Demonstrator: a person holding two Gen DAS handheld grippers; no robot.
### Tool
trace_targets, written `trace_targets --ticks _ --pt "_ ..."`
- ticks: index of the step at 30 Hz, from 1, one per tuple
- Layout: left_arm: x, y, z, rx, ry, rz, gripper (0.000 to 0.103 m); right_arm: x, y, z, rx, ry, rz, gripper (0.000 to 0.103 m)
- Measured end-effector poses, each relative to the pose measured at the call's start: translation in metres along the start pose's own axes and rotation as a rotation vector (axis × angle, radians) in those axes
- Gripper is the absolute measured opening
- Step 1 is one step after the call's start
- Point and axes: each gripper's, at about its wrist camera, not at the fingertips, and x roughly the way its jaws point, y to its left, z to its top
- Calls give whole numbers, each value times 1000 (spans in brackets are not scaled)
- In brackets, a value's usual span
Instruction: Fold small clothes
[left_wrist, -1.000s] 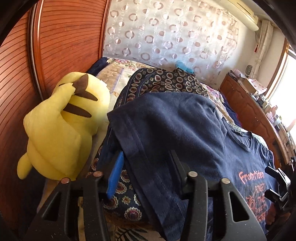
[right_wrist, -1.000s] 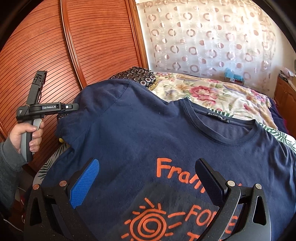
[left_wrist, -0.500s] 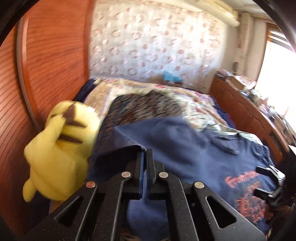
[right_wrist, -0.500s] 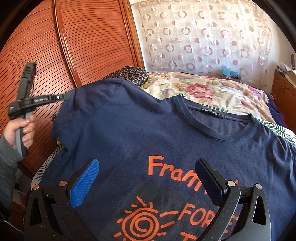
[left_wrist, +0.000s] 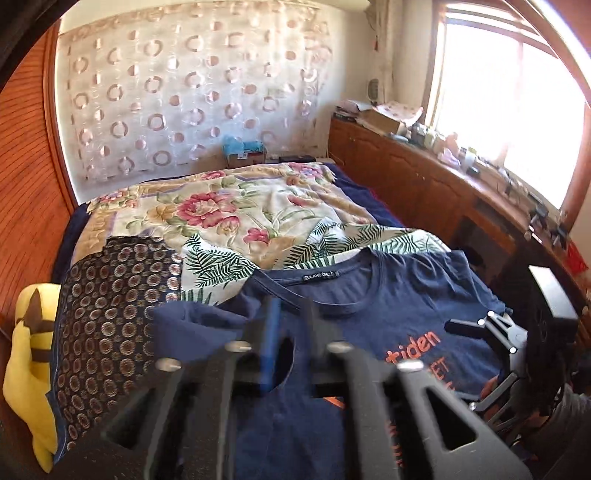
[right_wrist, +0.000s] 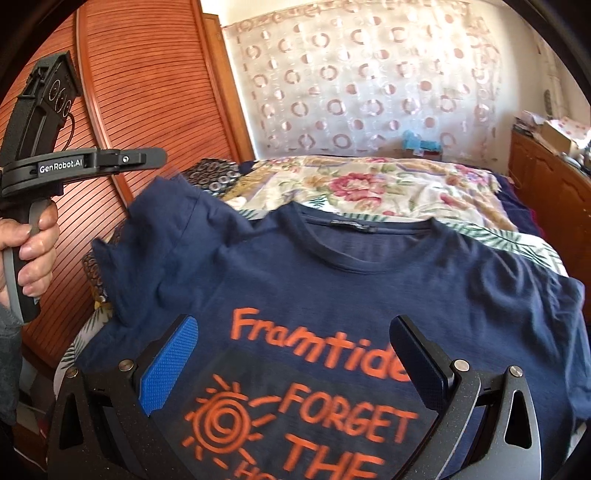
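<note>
Shirt (right_wrist: 332, 280): I saw one, navy, on the bed (left_wrist: 258, 206). My left gripper (left_wrist: 290, 332) had parted slightly beside its sleeve (left_wrist: 192, 332); my right gripper (right_wrist: 295, 354) stood wide above the print.

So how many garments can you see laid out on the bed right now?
1: the navy T-shirt, spread chest-up at the near end, one sleeve lifted near the left gripper. More could be hidden under the patterned covers.

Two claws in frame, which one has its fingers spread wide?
The right claw: its blue and black pads sit far apart over the navy t-shirt print. The left claw has its fingers nearly together, with only a narrow gap, above the shirt's sleeve.
</note>
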Motion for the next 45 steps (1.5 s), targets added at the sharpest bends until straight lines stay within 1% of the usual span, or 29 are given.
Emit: trace_targets --ticks 1,2,3,6,7,8,9,10,13,15,16,18,21,24,28,31,32,33,34,35,36,38,41,42,44,45 --pt "0 -2 0 2 -1 -3 38 -1 1 -1 3 0 -5 103" --pt "-2 0 -2 -1 0 -9 44 -2 1 -4 8 0 -13 103" --pt "-3 2 -5 -5 2 -5 45 -3 2 -5 11 3 -18 103" --pt "-7 9 -15 -15 14 26 56 -3 7 -5 22 11 -26 103" --pt "-7 11 -19 -21 17 29 67 -2 10 -6 22 15 -25 103" --pt "-8 15 -25 -32 20 32 74 -1 13 -6 19 19 -22 103" --pt "-9 19 -30 -44 23 38 75 -1 16 -6 15 23 -20 103" --pt "-11 25 -37 -55 27 46 76 0 19 -5 7 26 -17 103" --pt "-17 36 -55 -78 30 88 76 6 28 -1 -9 44 7 95" --pt "-22 42 -65 -89 22 126 76 13 36 4 -14 58 38 85" --pt "-26 46 -70 -94 22 140 76 17 42 5 -21 65 50 83" --pt "-30 50 -78 -102 18 160 76 27 53 10 -36 82 71 74" --pt "-39 58 -92 -115 16 187 76 43 76 11 -51 116 112 66" --pt "-46 64 -105 -132 13 197 76 55 104 16 -66 133 161 64" --pt "-53 73 -115 -154 5 216 76 56 149 24 -94 124 239 60" --pt "-58 78 -123 -174 -3 217 76 62 171 31 -112 129 300 53" --pt "-59 79 -125 -180 -5 217 76 67 180 30 -117 144 308 48" --pt "-60 78 -127 -183 -6 218 76 77 180 31 -117 159 307 36" --pt "-61 77 -129 -185 -9 219 76 82 185 29 -118 174 306 27" --pt "-61 76 -131 -184 -11 220 76 86 185 25 -120 189 304 9" --pt "-62 75 -133 -184 -12 222 76 88 188 22 -123 199 298 5" --pt "-62 73 -136 -181 -14 221 76 89 185 28 -118 192 311 4" --pt "-63 67 -140 -175 -20 216 76 54 181 28 -116 135 296 4" --pt "-64 65 -142 -173 -25 212 76 41 173 27 -117 122 291 4" --pt "-64 60 -143 -168 -29 207 76 11 170 20 -106 88 277 3" --pt "-64 57 -144 -165 -30 205 76 4 168 10 -107 76 263 3"
